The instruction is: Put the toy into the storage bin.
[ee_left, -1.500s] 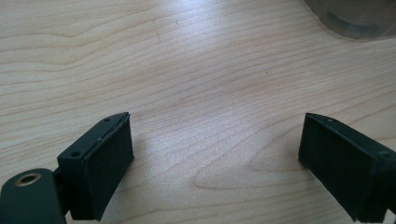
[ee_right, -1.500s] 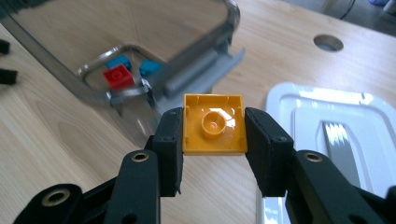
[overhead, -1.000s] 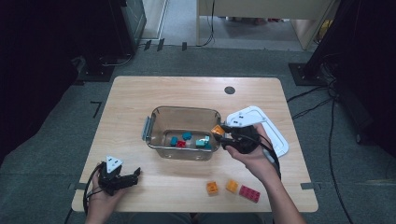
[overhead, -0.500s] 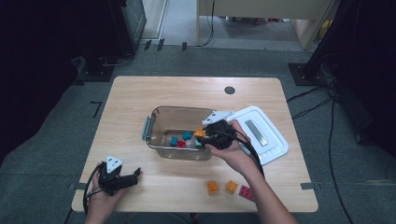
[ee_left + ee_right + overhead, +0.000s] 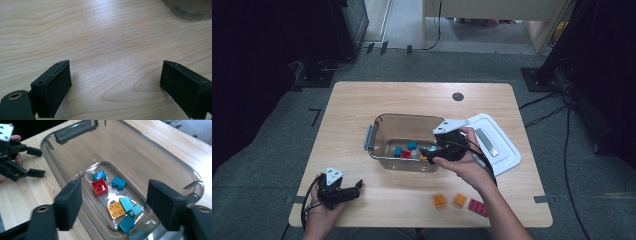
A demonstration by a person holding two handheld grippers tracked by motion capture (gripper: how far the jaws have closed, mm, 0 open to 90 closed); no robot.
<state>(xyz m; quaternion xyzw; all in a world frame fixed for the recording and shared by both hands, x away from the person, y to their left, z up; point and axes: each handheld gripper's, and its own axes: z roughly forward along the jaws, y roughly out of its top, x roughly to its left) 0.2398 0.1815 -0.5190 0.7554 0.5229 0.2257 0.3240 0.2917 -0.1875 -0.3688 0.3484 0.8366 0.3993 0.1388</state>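
Right gripper [image 5: 428,151] over clear bin [image 5: 379,125], jaws wide, empty; orange brick [image 5: 116,209] already inside. Three bricks [image 5: 459,201] left near table's front edge. Left gripper [image 5: 357,187] idle, jaws wide.

Between my right gripper's [image 5: 113,202] spread jaws the way down into the clear bin [image 5: 384,125] is open, with its walls rising on every side of me and the blocks on its floor, an orange block [image 5: 116,209] and a red block [image 5: 99,187] straight below, with teal ones packed close around them. Just behind that gripper toward me lie two orange blocks [image 5: 439,200] and a pink one [image 5: 477,207] on the table [image 5: 362,100], and the white lid [image 5: 502,145] lies close at its right. My left gripper [image 5: 115,85] has bare wood between and ahead of its wide jaws, with the bin's corner well ahead to the right.
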